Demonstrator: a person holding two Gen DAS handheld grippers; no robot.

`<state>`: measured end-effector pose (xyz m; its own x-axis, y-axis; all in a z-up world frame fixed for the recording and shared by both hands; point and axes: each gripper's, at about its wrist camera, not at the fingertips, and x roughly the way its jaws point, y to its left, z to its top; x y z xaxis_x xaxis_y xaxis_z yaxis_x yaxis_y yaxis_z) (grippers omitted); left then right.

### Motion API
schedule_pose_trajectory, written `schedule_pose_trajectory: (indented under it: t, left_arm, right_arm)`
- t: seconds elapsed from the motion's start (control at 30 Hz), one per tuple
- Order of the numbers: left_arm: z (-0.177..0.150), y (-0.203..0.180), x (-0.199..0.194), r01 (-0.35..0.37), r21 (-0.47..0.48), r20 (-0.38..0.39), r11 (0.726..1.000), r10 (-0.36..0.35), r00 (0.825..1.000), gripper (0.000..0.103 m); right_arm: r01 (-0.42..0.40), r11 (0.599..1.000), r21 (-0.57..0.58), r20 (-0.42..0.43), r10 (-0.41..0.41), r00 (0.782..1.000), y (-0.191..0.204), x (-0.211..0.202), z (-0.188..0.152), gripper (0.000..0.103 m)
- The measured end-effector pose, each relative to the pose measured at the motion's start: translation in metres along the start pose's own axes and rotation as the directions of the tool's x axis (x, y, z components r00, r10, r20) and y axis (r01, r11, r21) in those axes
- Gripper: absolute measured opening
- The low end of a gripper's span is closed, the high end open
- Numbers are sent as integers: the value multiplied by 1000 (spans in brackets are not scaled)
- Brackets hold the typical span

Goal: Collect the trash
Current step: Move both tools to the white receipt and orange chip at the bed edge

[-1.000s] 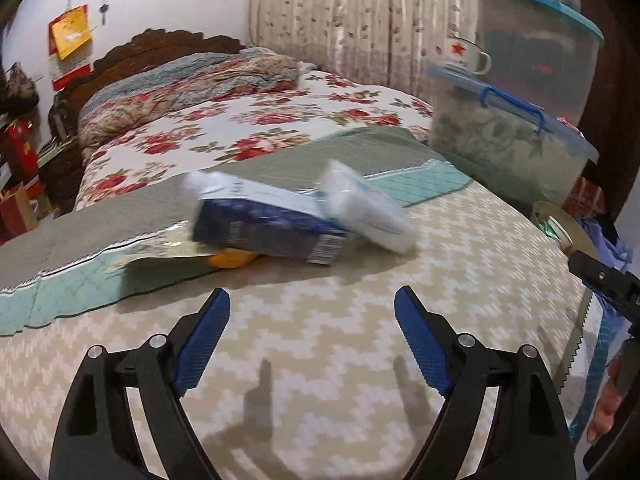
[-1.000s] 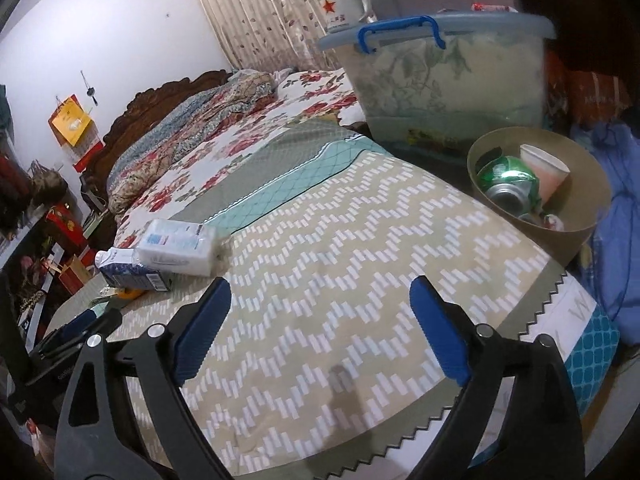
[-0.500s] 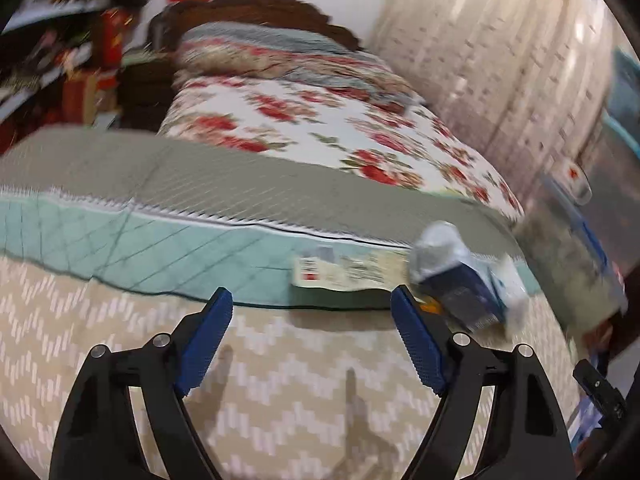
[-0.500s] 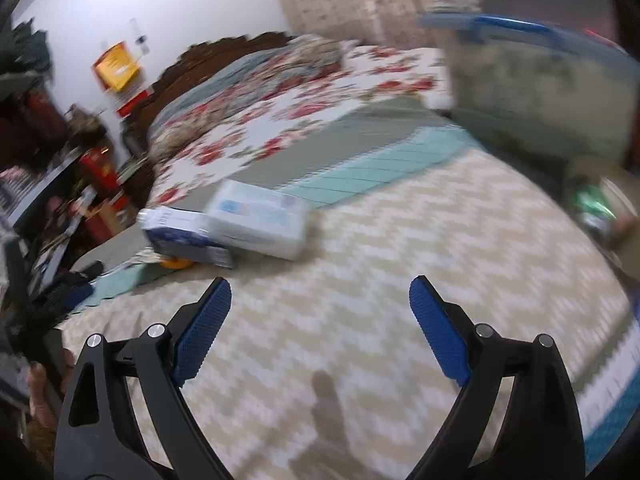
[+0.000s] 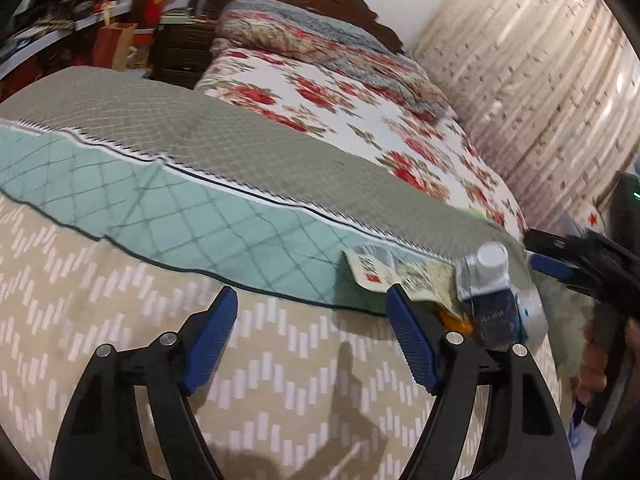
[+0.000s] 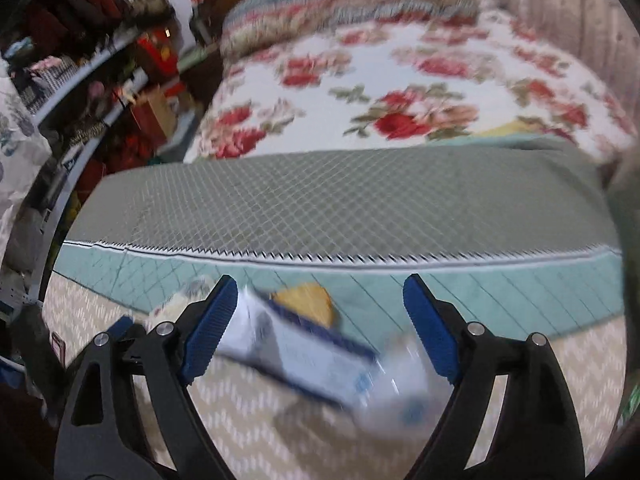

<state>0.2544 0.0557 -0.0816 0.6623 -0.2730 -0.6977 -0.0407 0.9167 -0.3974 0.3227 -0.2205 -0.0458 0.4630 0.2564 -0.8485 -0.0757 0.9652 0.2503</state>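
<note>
Right wrist view: right gripper [image 6: 316,312] jaws apart, just been narrowing, straddling carton [image 6: 304,354] lying on bed cover [image 6: 360,208]; pads not pressing. Carton likely light, crushable; grasp across flat sides.

Left gripper [image 5: 312,332] empty, jaws apart, just been narrowing.

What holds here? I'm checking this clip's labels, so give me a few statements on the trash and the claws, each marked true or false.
1. The blue carton lies between the right claw's fingers. True; its jaws have just been closing, and no firm grip shows through the blur.
2. The left claw holds the flat wrapper. False: the left claw is empty, its jaws apart though just closing with nothing between them; the wrapper lies on the bedcover beside one finger.
3. An orange piece lies by the carton. True.
4. The carton's cap is red. False: the cap is white.
</note>
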Motion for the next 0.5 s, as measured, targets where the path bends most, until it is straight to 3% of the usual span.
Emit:
schedule_pose_trajectory:
  t: [0.13,0.23,0.37,0.43,0.5]
  left_arm:
    - [3,10,-5,-14,-42,25,999,15,1000,72]
    - [5,15,-7,-13,-60,32,998,15,999,72]
    - [8,19,-5,17,-81,15,997,-16,1000,72]
    - [11,21,-5,32,-90,16,995,-30,999,72]
    - [11,20,-6,59,-94,11,994,-58,998,72]
  right_arm:
    - [2,1000,30,-105,1,994,6,33,18,84]
    - [-58,997,53,-198,68,978,10,50,13,82]
    - [-216,976,5,-276,209,938,25,40,-21,80]
    - [-306,952,-12,-313,287,905,30,23,-59,80]
    - [-352,935,-42,-327,320,889,33,11,-87,79]
